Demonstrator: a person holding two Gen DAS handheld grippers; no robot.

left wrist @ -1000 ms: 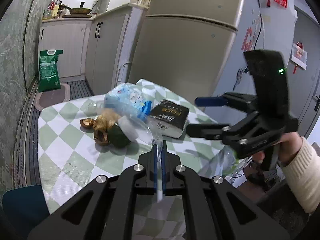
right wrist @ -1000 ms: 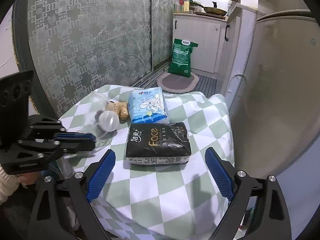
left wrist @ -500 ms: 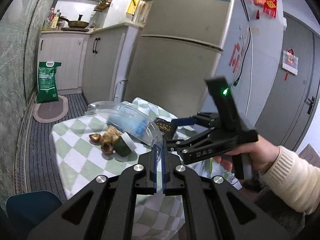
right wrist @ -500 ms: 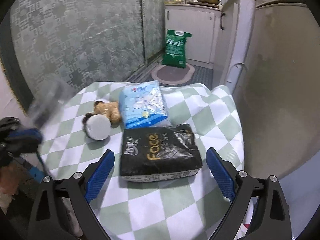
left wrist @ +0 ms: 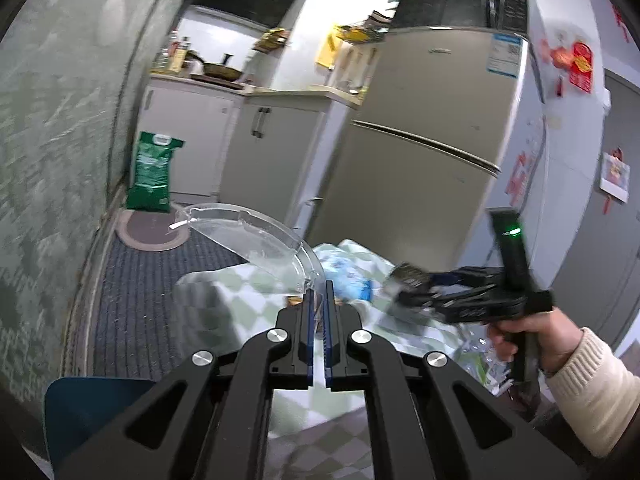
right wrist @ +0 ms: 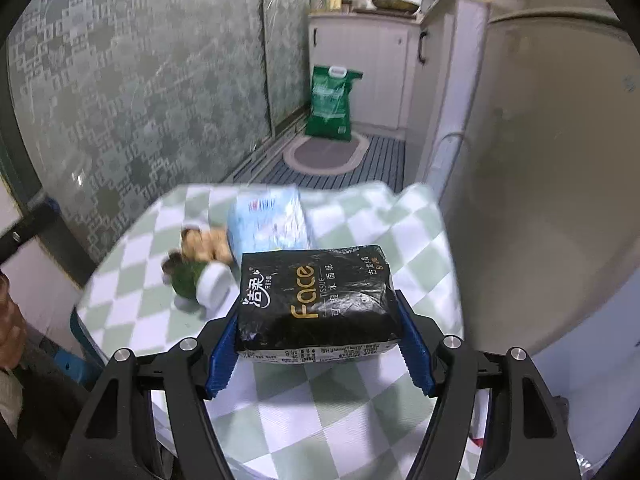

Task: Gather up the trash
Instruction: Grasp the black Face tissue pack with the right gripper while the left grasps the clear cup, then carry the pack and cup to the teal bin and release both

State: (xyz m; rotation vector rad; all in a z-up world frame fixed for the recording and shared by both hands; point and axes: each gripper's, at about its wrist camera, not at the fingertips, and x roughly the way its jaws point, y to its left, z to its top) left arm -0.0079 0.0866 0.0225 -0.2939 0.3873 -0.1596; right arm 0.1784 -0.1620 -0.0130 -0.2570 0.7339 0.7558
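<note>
The lid [left wrist: 256, 240] in the left gripper [left wrist: 317, 300] is clear, glossy plastic, thin and smooth. Both grippers are matt black plastic with ribbed blue pads [right wrist: 222, 356] and bright metal screws [right wrist: 187, 344]. Between the right gripper's [right wrist: 318, 354] pads, the tissue pack [right wrist: 316, 304] has a shiny black film wrapper, slightly crinkled, with gold print. The blue pack [right wrist: 270, 220] is also glossy film. The tablecloth [right wrist: 352, 412] looks like matt, finely ribbed cloth in green and white checks. The fridge [left wrist: 420, 168] has a smooth, satin beige finish.
</note>
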